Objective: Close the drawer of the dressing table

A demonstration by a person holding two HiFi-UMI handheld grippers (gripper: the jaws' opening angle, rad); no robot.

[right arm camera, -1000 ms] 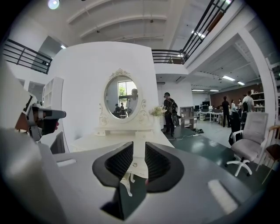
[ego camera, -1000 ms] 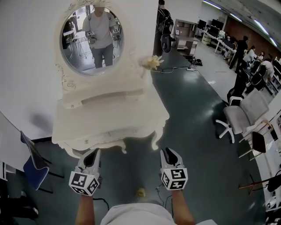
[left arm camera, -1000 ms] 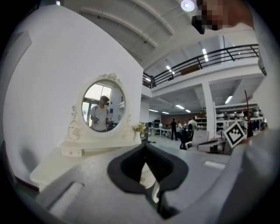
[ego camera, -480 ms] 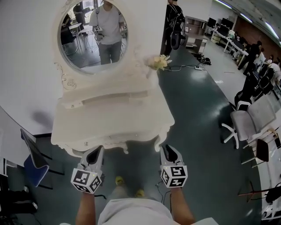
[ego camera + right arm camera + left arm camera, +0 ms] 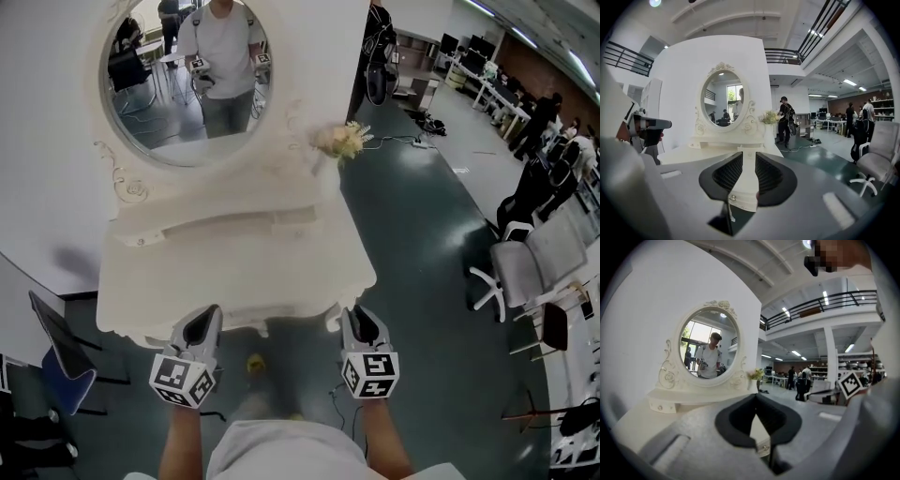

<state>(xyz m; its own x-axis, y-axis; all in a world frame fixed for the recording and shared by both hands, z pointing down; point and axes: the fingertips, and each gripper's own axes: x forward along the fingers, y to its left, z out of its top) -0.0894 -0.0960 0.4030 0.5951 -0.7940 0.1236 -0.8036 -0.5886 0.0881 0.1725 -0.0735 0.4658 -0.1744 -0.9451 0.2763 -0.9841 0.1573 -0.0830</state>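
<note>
The cream dressing table [image 5: 234, 272] with an oval mirror [image 5: 183, 80] stands against a white wall, straight ahead of me. My left gripper [image 5: 203, 322] and right gripper [image 5: 360, 319] hover side by side at its front edge, both empty. In the left gripper view the left gripper [image 5: 755, 398] has its tips together. In the right gripper view the right gripper [image 5: 748, 157] keeps a narrow gap. Through that gap shows the cream drawer front [image 5: 740, 199] with a small knob. From the head view the tabletop hides the drawer front, so I cannot tell how far out it stands.
A bunch of pale flowers [image 5: 342, 141] stands at the table's back right corner. Grey office chairs [image 5: 525, 267] are on the right, and a blue chair [image 5: 52, 361] is at the lower left. A cable [image 5: 398, 141] lies on the dark floor, with people standing beyond it.
The table has come nearer and larger in the head view. Both grippers now sit at its front edge, which covers the drawer front with its knobs.
</note>
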